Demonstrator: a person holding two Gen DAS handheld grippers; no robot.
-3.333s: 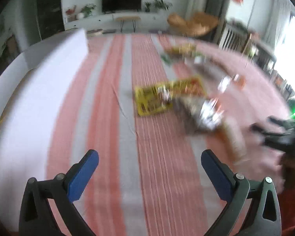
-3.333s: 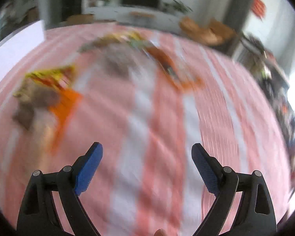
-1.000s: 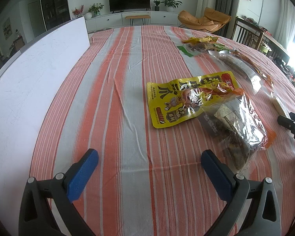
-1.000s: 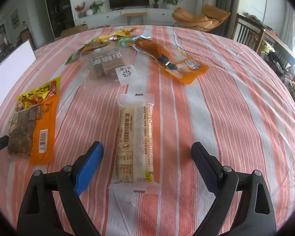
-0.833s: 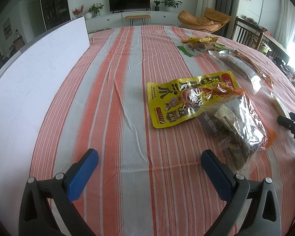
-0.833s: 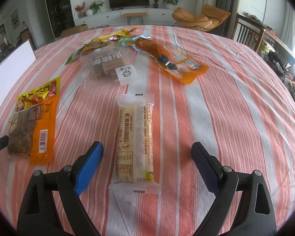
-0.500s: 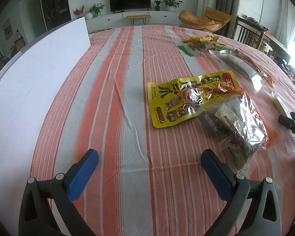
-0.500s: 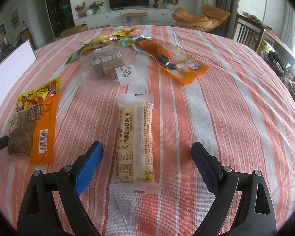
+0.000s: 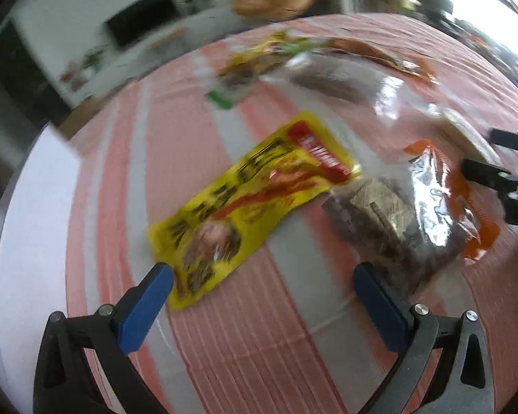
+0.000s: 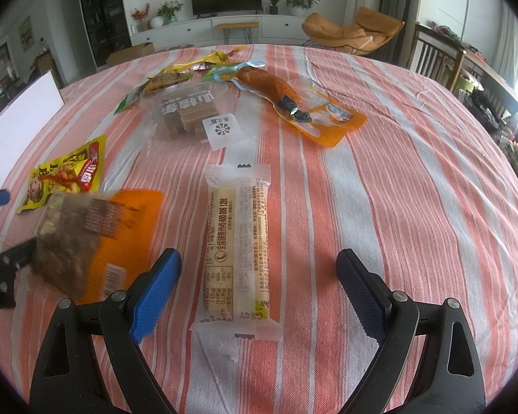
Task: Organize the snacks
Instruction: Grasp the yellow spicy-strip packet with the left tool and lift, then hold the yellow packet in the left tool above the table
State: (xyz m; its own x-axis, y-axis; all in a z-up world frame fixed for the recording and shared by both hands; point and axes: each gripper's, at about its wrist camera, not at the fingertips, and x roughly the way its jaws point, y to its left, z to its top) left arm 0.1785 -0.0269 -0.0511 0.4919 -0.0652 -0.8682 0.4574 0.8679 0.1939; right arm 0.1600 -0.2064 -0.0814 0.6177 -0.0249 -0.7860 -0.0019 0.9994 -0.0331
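Observation:
Snack packs lie on a red-and-grey striped tablecloth. My left gripper is open and empty, close over the near end of a yellow pack, with a clear-and-orange pack of dark pieces at its right finger. The view is blurred. My right gripper is open and empty, astride the near half of a long pale bar pack. The right wrist view also shows the yellow pack and the orange-backed pack at left.
Further back lie a clear pack of brown blocks, an orange drumstick pack and several yellow and green wrappers. A white board stands along the table's left edge. Chairs stand beyond the far right rim.
My left gripper has swung forward and to the right, close up to the yellow pack and the orange-backed pack; its view is now blurred. The orange-backed pack looks shifted. My right gripper has stayed put.

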